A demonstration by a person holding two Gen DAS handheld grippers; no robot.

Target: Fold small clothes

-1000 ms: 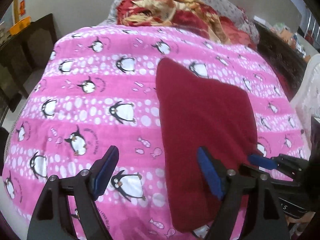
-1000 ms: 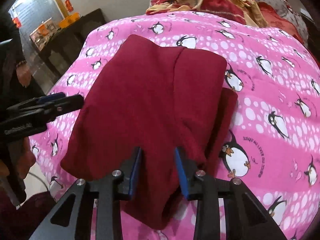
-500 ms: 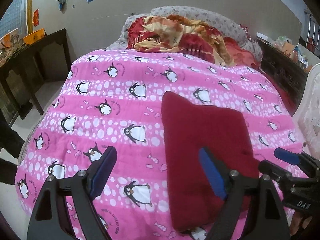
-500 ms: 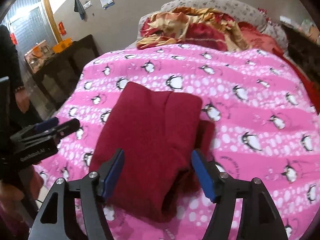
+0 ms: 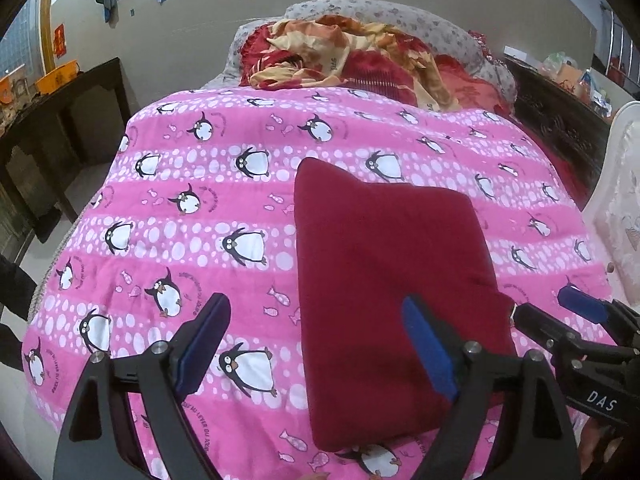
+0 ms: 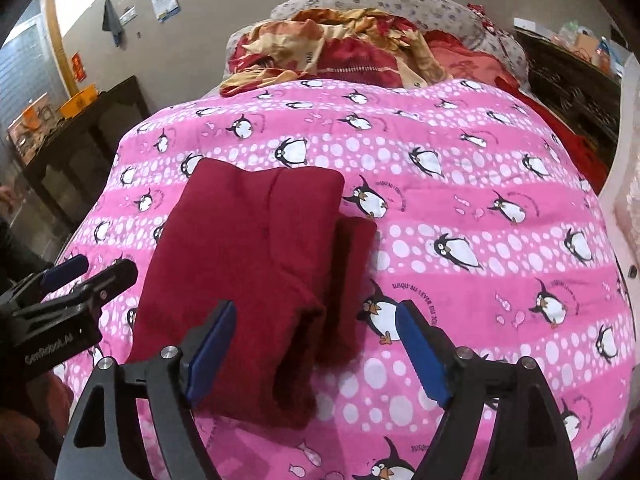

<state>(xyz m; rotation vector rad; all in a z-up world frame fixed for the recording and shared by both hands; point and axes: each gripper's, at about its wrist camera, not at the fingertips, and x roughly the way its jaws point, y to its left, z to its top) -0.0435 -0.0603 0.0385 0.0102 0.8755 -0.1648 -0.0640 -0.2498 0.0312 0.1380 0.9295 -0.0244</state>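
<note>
Lying on the pink penguin quilt [image 5: 248, 184] is the folded dark red garment [image 5: 384, 280], a thick flat packet; in the left wrist view it sits from the centre toward 5 o'clock, and in the right wrist view it goes from the centre toward 8 o'clock. A narrower folded part comes out along its side toward 3 o'clock in the right wrist view. The left gripper [image 5: 316, 344] hangs above the quilt, its jaws are opening and stand wide; one blue pad is over the near part of the garment, the other over the bare quilt, and neither pad presses on cloth. The right gripper [image 6: 316, 348] is also opening wide over the near corner of the garment, and its pads do not touch it. At 12 o'clock a crumpled red and yellow blanket [image 5: 344, 56] lies against a grey flowered pillow [image 5: 400, 12]. A dark wooden table [image 5: 52, 128] stands at 9 o'clock.
</note>
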